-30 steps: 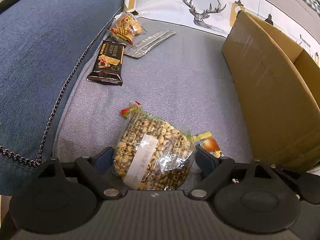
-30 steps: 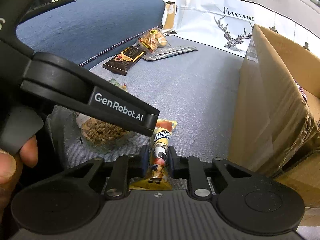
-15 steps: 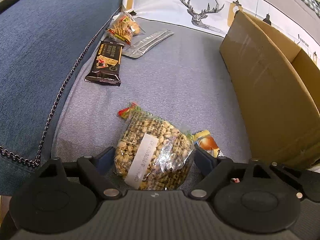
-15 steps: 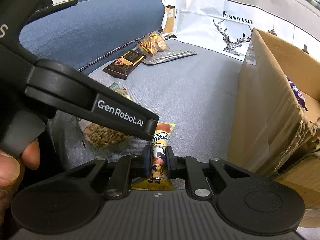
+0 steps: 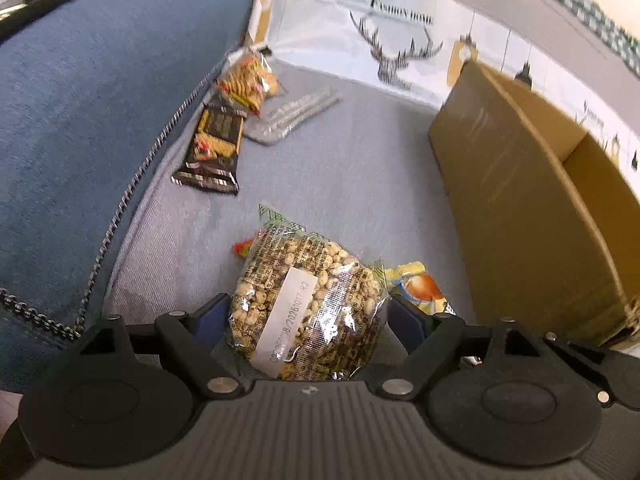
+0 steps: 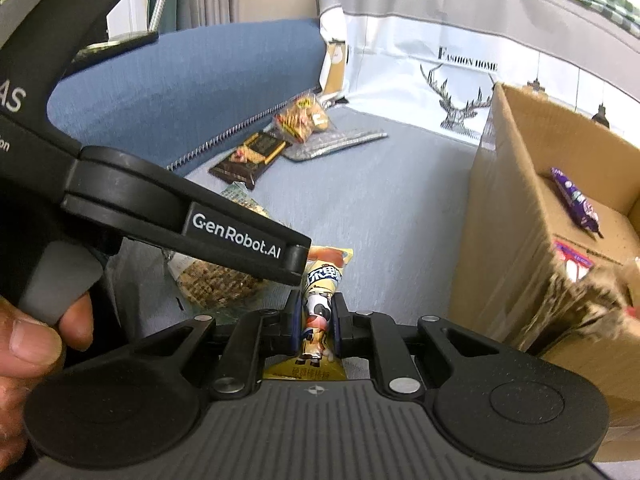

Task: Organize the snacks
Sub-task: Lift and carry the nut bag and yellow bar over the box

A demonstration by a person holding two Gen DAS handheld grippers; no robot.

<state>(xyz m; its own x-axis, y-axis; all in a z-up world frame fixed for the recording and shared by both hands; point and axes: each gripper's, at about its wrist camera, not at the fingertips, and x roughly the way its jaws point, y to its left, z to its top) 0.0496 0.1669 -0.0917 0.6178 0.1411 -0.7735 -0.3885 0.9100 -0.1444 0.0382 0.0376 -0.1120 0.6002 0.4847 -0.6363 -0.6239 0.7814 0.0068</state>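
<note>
Nearby, cardboard box (image 6: 516, 216) flanks the right claw's (image 6: 315, 312) yellow packet (image 6: 320, 300).

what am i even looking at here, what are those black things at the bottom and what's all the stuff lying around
No robot here: a person holds a pair of hand-operated tongs in each hand, each with a camera looking along its two fingers. One picture comes from each.

The left tongs sit around a clear bag of puffed grain snack, the fingers right at its sides. The right tongs are shut on a yellow snack packet with a cartoon cow.

Everything lies on a grey sofa cushion: a dark bar wrapper, a cracker bag and a silver packet. The cardboard box already holds a purple packet.
</note>
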